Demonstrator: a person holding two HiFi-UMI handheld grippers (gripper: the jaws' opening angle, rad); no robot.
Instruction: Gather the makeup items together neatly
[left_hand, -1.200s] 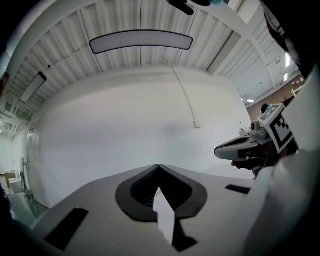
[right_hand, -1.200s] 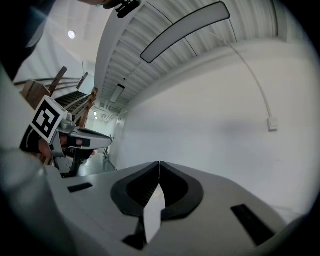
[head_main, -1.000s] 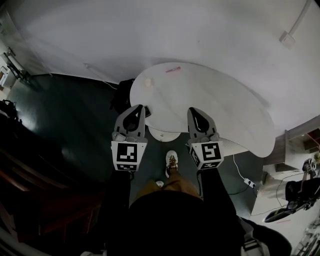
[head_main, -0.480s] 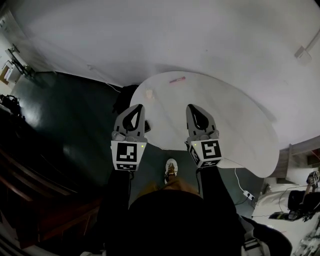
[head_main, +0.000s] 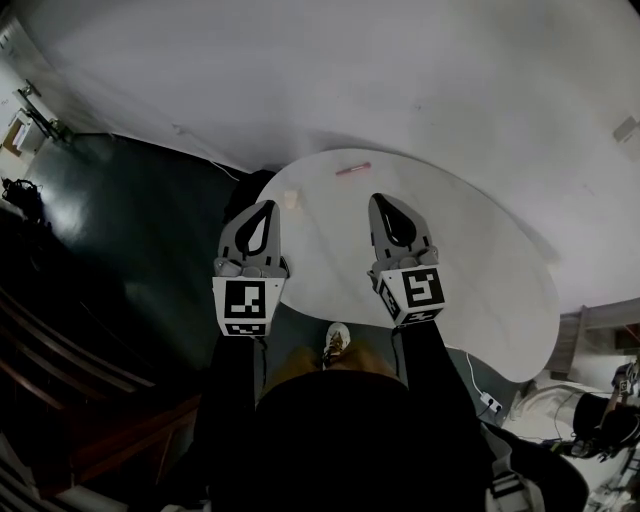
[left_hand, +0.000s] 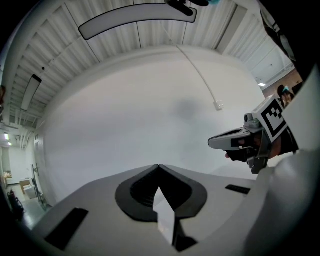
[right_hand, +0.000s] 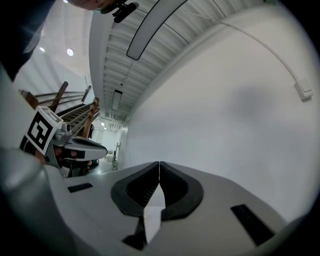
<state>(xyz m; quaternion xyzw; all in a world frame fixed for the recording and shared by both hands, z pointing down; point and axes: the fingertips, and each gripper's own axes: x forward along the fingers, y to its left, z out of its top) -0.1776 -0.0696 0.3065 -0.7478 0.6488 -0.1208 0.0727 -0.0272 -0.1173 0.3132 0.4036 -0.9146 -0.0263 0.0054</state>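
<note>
Farther over the white worktop (head_main: 470, 260) the left hand-held gripper (head_main: 266, 206) and the right hand-held gripper (head_main: 379, 199) had been carried since a second before. Both were held closed and empty, side by side. A pink stick (head_main: 352, 169) was seen at the far edge, and a small pale item (head_main: 291, 199) at the far left, well apart.

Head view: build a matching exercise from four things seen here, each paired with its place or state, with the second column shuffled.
1. pink item
2. small pale item
3. left gripper
4. shoe

A. on the floor, below the near edge of the table
B. at the table's far edge
C. jaws shut, nothing held
D. on the table near its left edge

Pairs: 1-B; 2-D; 3-C; 4-A
</note>
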